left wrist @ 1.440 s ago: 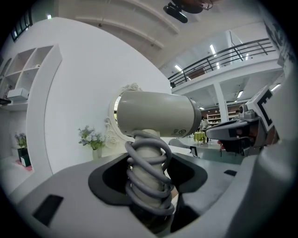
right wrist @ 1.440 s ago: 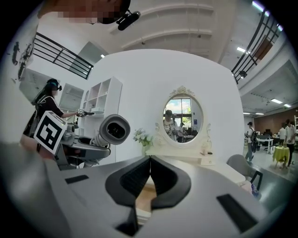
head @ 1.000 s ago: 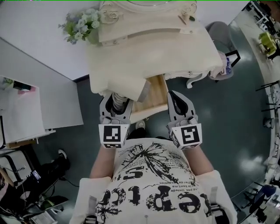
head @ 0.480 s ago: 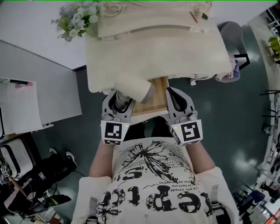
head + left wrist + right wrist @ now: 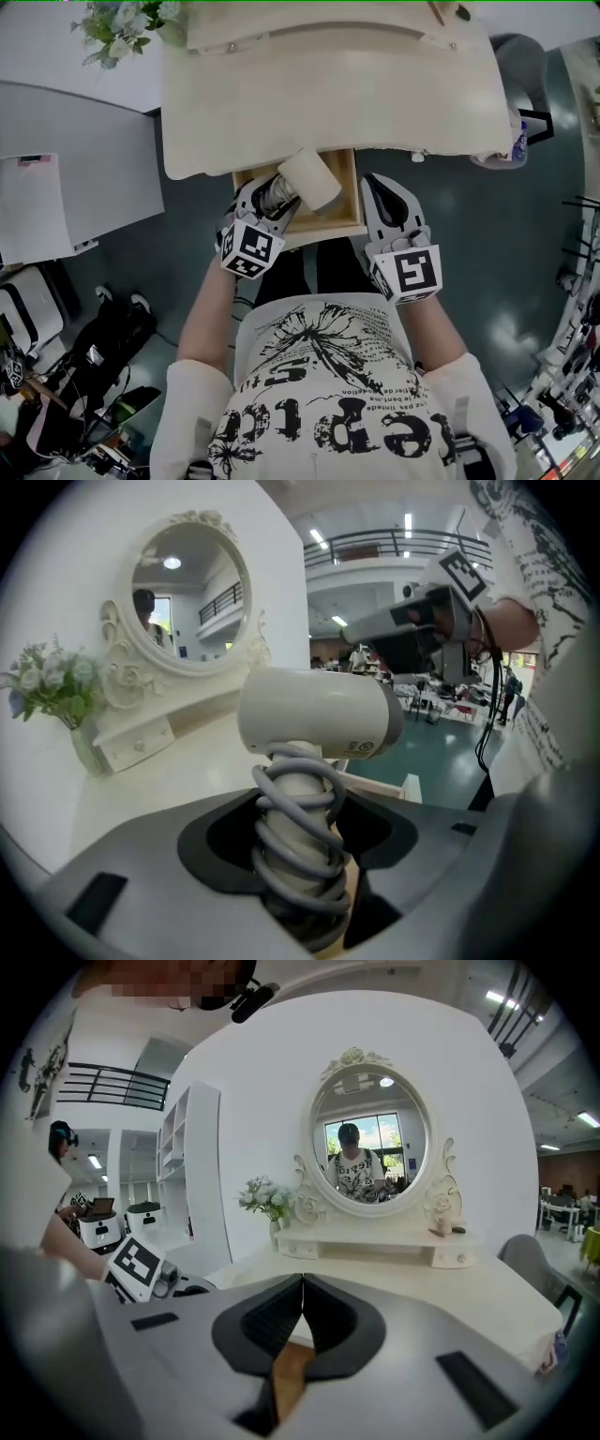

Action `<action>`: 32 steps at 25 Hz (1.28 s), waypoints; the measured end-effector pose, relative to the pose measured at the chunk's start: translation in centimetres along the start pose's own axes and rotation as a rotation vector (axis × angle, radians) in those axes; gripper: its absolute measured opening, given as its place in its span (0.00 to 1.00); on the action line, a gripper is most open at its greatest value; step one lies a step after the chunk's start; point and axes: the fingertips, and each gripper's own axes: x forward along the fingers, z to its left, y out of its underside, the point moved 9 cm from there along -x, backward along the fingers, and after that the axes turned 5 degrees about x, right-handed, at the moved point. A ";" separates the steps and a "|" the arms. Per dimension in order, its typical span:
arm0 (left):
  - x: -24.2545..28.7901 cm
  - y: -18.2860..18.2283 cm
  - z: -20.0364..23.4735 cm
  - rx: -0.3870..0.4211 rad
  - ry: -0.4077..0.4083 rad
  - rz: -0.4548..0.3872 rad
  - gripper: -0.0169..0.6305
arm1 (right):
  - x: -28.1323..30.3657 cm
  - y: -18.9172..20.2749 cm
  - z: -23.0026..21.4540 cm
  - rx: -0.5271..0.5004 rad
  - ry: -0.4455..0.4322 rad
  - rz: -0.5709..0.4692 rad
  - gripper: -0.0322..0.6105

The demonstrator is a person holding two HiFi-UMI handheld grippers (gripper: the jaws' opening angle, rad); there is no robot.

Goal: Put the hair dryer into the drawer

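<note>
Left tongs [image 5: 272, 195]: jaws set wide and clamped on the handle of the hair dryer [image 5: 310, 178], pads bearing on the grey cord [image 5: 300, 803] wound in coils round that handle. Hair dryer: cream-coloured, barrel uppermost above the jaws in the left gripper view, blunt end toward the right. In the head view, held over the open wooden drawer [image 5: 345, 195], barrel near the back of the opening, close under the front edge of the dressing table [image 5: 328, 103]. Contact between hair dryer and drawer floor: not determinable from any view. Drawer: pulled out toward the person, pale wood inside. Right tongs [image 5: 379, 186]: jaws closed together tip to tip, nothing between them, positioned just beside the right wall of the drawer and apart from the hair dryer. Strip of pale wood visible below the closed jaws in the right gripper view. Dressing table: cream top, oval mirror [image 5: 368, 1143] in a carved frame at the back, low shelf with small drawers [image 5: 375, 1241] beneath it, vase of pale flowers [image 5: 265, 1196] toward the left end. Grey chair [image 5: 523, 1258]: standing off the right end of the table. Printed T-shirt [image 5: 328, 394] of the person: filling the lower part of the head view.
</note>
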 end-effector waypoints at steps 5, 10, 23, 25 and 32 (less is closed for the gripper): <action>5.1 2.4 -0.3 0.036 0.137 0.113 0.42 | 1.5 1.6 -1.0 -0.001 -0.028 0.023 0.08; 9.4 3.9 -1.5 0.099 0.266 0.228 0.42 | 2.3 2.8 -2.0 0.013 -0.042 0.046 0.08; 15.8 7.1 -3.3 0.122 0.439 0.413 0.42 | 2.4 5.4 -4.3 0.036 -0.057 0.117 0.08; 16.2 7.5 -3.3 0.132 0.447 0.428 0.42 | 2.5 5.5 -4.5 0.039 -0.055 0.118 0.08; 16.7 8.3 -3.4 0.120 0.421 0.458 0.42 | 2.6 5.8 -4.5 0.036 -0.065 0.125 0.08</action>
